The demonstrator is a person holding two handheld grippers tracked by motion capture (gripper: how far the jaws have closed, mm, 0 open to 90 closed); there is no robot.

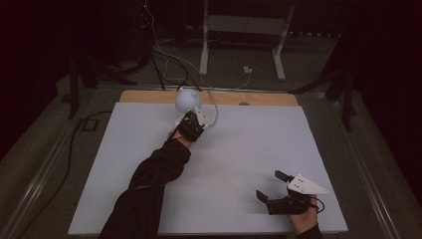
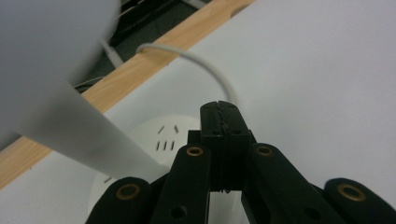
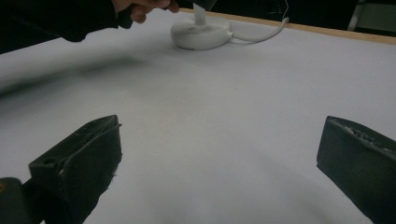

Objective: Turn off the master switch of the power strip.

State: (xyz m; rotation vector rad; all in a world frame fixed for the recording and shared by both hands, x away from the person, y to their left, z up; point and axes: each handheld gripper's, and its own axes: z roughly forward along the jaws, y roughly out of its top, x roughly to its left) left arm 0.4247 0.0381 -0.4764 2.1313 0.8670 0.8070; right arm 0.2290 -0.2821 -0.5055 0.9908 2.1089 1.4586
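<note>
One white desk lamp (image 1: 188, 102) stands at the far edge of the table (image 1: 249, 149), left of centre, close to the wooden strip (image 1: 149, 96) along the table's back edge. Its round base (image 3: 201, 33) sits flat on the white surface. A flat white stem (image 2: 88, 135) rises from the base and leans, carrying a rounded white head (image 1: 187, 99) that tilts away from the person, toward the far side. From the high view the lamp's long axis runs from base to head, pointing up and toward the back of the table. One white cord (image 2: 205, 65) leaves the base, arcs over the table and crosses the wooden strip.

The left gripper (image 2: 219, 122) is at the lamp, just above its base and beside the stem. Its jaws are pressed together with no gap between them and nothing between them. Whether they touch the lamp cannot be told. The left hand (image 3: 140, 8) and dark sleeve (image 1: 149, 189) reach across the table to it.

The right gripper (image 1: 271, 186) rests near the table's near right corner, well apart from the lamp. Its jaws are spread wide and hold nothing; bare table lies between them. A grey three-cornered plate (image 1: 306, 184) sits on top of it.

There are two grippers, one lamp and one cord.
</note>
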